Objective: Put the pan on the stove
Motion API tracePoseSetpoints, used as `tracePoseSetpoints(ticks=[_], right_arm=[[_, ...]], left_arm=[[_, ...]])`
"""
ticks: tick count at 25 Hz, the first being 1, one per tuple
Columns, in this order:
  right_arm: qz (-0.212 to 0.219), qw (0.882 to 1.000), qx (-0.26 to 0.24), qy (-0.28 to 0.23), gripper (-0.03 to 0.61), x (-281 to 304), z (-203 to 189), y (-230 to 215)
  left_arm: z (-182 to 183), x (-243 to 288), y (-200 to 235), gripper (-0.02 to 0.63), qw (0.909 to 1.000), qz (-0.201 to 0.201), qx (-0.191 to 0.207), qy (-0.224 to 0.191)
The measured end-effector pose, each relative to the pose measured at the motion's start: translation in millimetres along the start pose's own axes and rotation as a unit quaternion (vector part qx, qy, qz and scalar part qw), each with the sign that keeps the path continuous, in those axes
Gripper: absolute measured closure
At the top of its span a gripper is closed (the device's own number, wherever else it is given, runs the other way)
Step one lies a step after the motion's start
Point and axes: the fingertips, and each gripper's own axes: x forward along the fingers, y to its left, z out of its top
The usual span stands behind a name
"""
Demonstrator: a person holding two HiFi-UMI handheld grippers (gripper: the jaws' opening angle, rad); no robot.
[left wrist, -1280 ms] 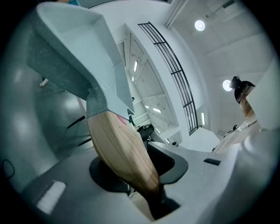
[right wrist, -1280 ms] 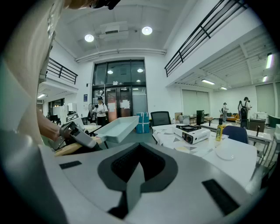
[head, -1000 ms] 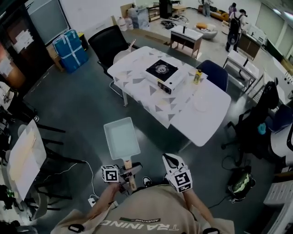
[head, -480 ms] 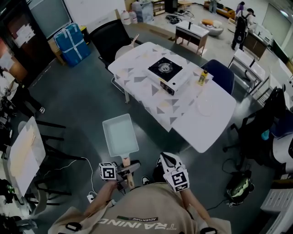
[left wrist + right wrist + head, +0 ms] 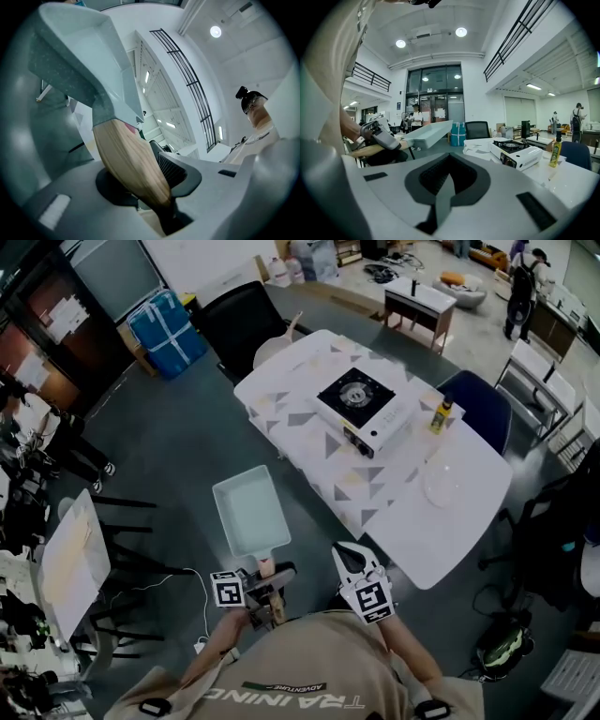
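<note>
A pale rectangular pan (image 5: 251,514) with a wooden handle (image 5: 265,568) hangs level over the dark floor, in front of me. My left gripper (image 5: 271,583) is shut on that handle; in the left gripper view the handle (image 5: 133,166) runs between the jaws up to the pan (image 5: 84,61). My right gripper (image 5: 351,562) is beside it, shut and holding nothing. The portable gas stove (image 5: 361,407) sits on the white table (image 5: 412,521) ahead, well beyond the pan. From the right gripper view I see the pan (image 5: 429,132), the left gripper (image 5: 382,136) and the stove (image 5: 515,152).
On the table stand a yellow bottle (image 5: 438,414) and a clear plate (image 5: 441,486). A black office chair (image 5: 246,329) and a blue chair (image 5: 483,404) flank the table. Blue bags (image 5: 169,320) lie at the back left, a board on a stand (image 5: 70,563) to my left.
The table and stove have shifted right and nearer in the head view. The pan stays held in the left gripper; both grippers keep their place before my body.
</note>
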Motion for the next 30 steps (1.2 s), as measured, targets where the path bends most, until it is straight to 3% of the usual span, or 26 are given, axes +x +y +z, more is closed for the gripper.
tracePoseSetpoints(ticks=[9,16,25,30], right_arm=[[0.03,1.0,-0.003,0.004,0.577,35,-2,-35],[0.04,0.999,-0.009,0.013,0.577,71,4,-49],[0.008,0.999,-0.012,0.03,0.577,125,37,-65],[-0.024,1.0,-0.014,0.007,0.577,165,54,-71]], left_arm=[[33,25,17,0.483,0.9992,0.014,-0.021,-0.03],[59,29,41,0.48,0.9988,0.021,-0.031,-0.031],[124,21,78,0.477,0.9997,0.009,-0.024,-0.006],[164,7,97,0.477,0.9998,0.002,-0.011,0.015]])
